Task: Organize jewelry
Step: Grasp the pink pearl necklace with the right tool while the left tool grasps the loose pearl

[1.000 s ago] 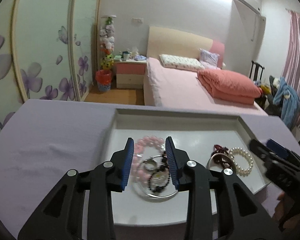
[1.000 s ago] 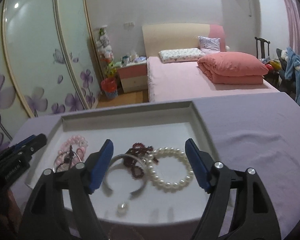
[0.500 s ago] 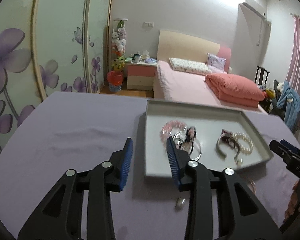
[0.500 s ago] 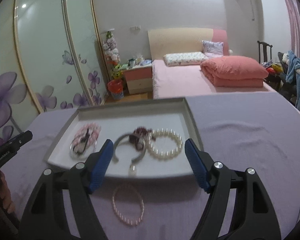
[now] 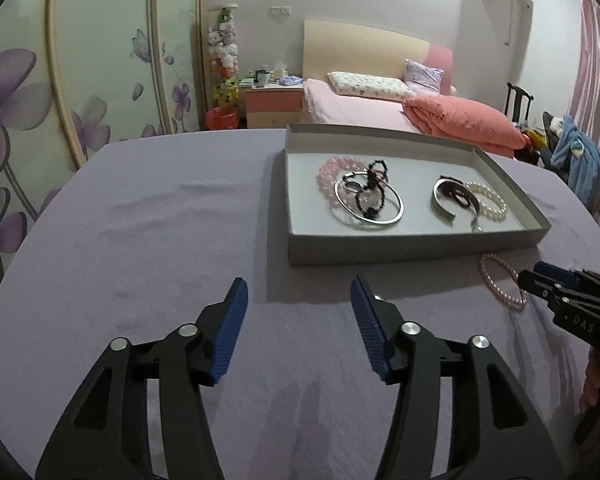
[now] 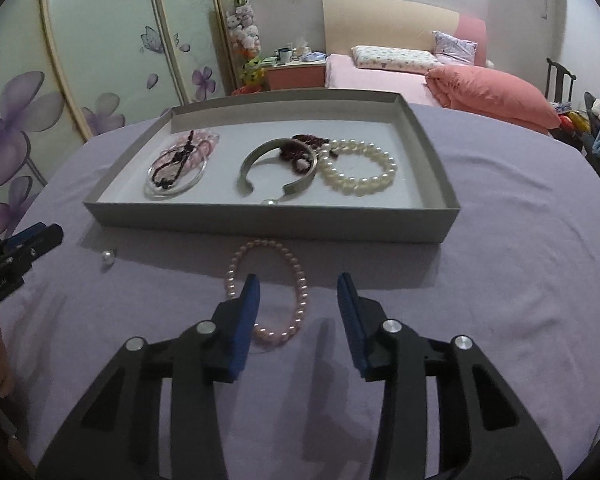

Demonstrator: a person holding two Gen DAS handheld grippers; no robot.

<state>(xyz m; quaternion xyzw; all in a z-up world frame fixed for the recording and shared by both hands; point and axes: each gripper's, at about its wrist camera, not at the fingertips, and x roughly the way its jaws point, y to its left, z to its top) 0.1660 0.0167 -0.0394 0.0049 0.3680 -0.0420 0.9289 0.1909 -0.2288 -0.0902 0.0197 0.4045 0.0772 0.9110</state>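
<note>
A: While the left wrist view is up, what does it show?

B: The left gripper (image 5: 298, 300) hangs with its jaws wide and nothing between them, over bare purple cloth (image 5: 160, 240) short of the grey tray (image 5: 380, 246). Inside the tray lie a pink bead bracelet (image 5: 330, 172), a silver hoop (image 5: 370, 204) with black beads across it, a silver cuff (image 5: 446, 200) and a white pearl bracelet (image 5: 490, 200). A pink pearl strand (image 5: 500, 282) lies on the cloth just outside the tray's near wall, beside the right gripper (image 5: 540, 276).

A: And the right wrist view?

B: The right gripper (image 6: 298, 300) is open at a middling width, empty, poised over that pink pearl strand (image 6: 270, 292). Its left finger sits over the loop's left side; the right finger stands outside the loop. A loose pearl (image 6: 108, 257) rests on the cloth near the left gripper (image 6: 24, 240).

A: So how should the pickup go?

B: I'd judge the strand is next. Come down so one section of beads lies squarely between the pads, close gently so beads don't roll out, lift high enough to clear the tray wall, then set it in a bare patch of the tray.
</note>
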